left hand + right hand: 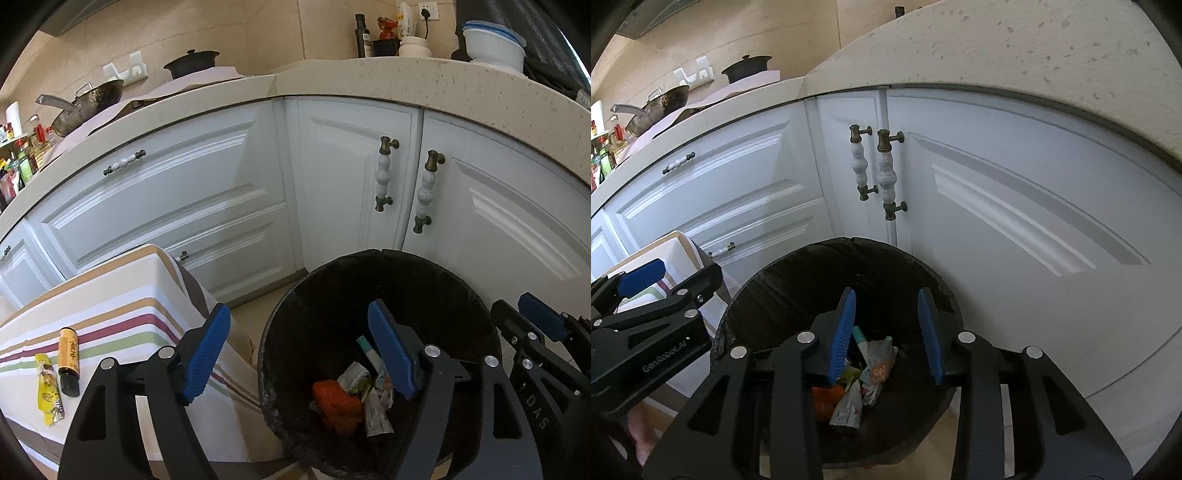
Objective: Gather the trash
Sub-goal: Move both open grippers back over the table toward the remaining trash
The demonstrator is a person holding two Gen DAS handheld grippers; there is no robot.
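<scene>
Crumpled wrappers (371, 397), an orange lump (338, 406) and a teal-tipped tube (369, 352) heaped inside the black-lined bin (461, 288), straight below both. Left hand-held gripper (299, 354) spread wide, empty; right hand-held gripper (886, 334) spread, empty, "GenRobot.AI" lettering alongside. Left of that: yellow wrapper (48, 389), amber bottle (69, 360) on striped worktop (122, 295).

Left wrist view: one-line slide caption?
Open left gripper beside lined bin of trash; bottle and wrapper remain on striped table.

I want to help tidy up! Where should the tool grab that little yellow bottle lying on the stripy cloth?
Probably around its middle, coming from above. The yellow bottle lies flat on the striped cloth, long sides exposed; close across its narrow width, avoiding the yellow wrapper beside it.
</scene>
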